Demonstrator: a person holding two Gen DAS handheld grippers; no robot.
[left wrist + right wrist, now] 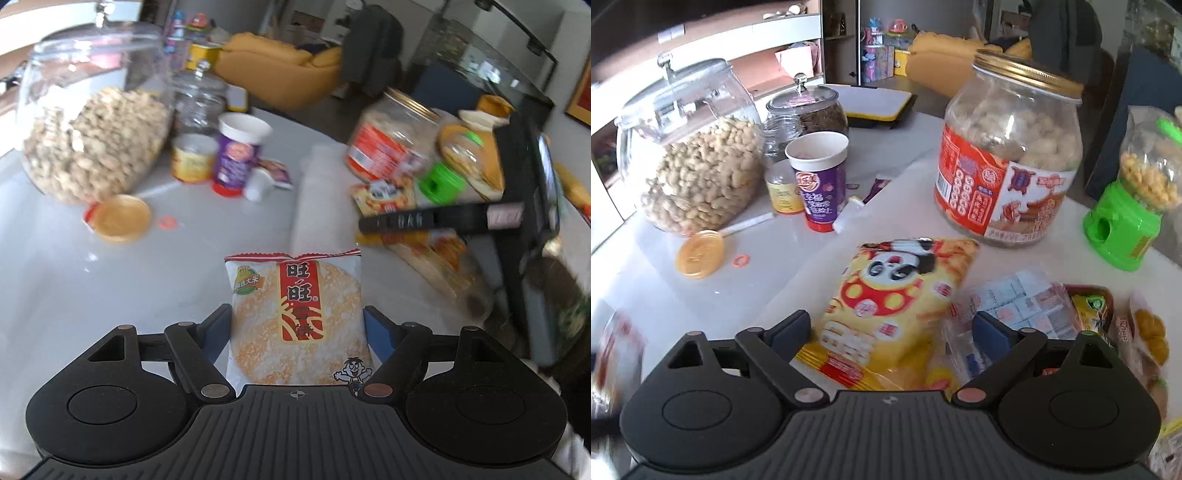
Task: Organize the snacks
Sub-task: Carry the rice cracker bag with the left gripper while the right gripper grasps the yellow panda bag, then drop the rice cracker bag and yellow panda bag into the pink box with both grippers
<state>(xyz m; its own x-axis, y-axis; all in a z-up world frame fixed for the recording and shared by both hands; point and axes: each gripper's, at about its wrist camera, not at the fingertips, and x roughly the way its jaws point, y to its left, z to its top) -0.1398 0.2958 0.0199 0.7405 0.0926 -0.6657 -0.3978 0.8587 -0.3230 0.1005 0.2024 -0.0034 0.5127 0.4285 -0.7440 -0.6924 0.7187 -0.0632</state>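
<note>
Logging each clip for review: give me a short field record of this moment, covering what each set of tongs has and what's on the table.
left tongs: shut on rice cracker packet
right tongs: open, either side of yellow panda bag lying on table
also standing there: peanut jar, gold-lidded jar, green dispenser, purple cup
</note>
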